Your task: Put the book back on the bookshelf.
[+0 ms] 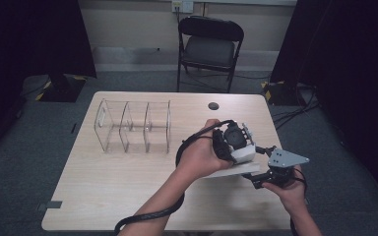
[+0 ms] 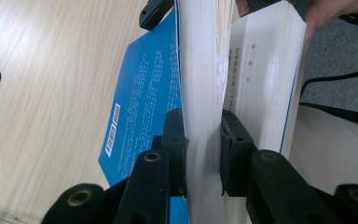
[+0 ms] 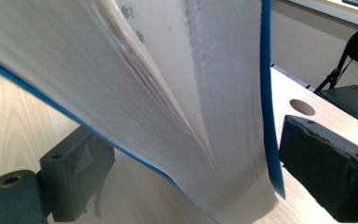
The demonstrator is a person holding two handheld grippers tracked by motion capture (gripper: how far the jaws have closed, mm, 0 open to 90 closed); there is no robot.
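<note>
a clear acrylic three-slot divider rack is standing on the far left of the pale wooden table, blocking passage there. bare tabletop is lying open in front of it. a black folding chair is sitting beyond the far edge.

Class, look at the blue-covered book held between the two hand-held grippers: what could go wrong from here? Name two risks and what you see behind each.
1. The left hand-held gripper pinches only a sheaf of pages, not the whole book; the pages may crease or tear.
2. The right hand-held gripper has its jaws standing apart from the fanned pages, so the book may sag or slip onto the table.
</note>
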